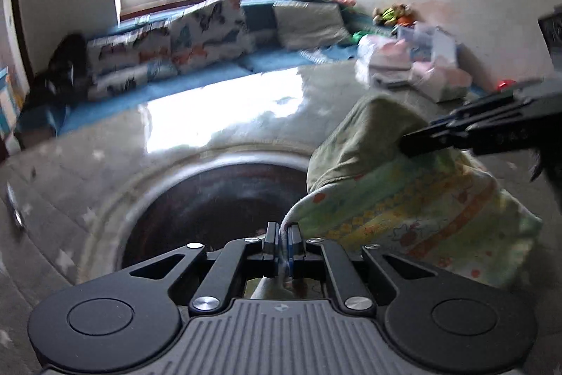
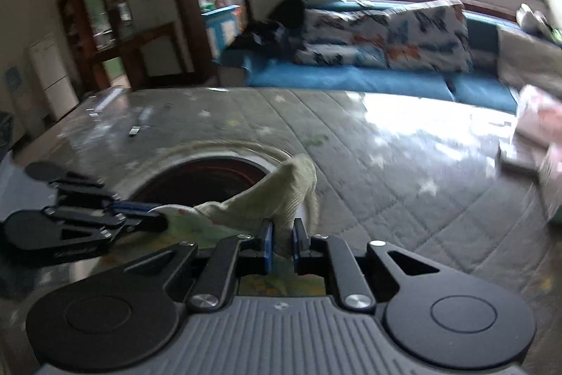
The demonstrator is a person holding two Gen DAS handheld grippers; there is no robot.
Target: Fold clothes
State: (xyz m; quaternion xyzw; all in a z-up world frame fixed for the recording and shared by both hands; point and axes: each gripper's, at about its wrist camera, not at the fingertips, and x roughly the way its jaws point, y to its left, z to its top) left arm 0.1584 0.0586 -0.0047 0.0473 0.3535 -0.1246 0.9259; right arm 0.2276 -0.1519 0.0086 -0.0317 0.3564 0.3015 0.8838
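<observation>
The garment (image 1: 404, 199) is a small piece of soft cloth. One part of it is plain olive-green knit with fine ribs, and the other part is pale with a print of green, yellow and orange bands and small red shapes. It hangs in folds between the two grippers, at the right of the left wrist view and at the lower centre of the right wrist view.

The left gripper (image 1: 282, 234) has its black jaws almost together, clamped on a thin edge of the printed cloth. The right gripper (image 2: 281, 234) has its jaws a little apart, with a thicker bunch of the ribbed green cloth pressed between the blue pads (image 2: 267, 241). In the left wrist view the right gripper comes in from the right edge, and its tips are sunk into the cloth.

Below the garment is a bench (image 2: 386, 164) covered with a grey quilted sheet that has a stitched diamond pattern and shines under the window light. A round opening (image 1: 210, 206) with a dark reddish inside is set in it.

Behind stands a blue sofa (image 2: 351, 76) with printed cushions. Both pictures are blurred, so the pile of pale things (image 1: 414, 58) at the upper right of the left wrist view is hard to make out.
</observation>
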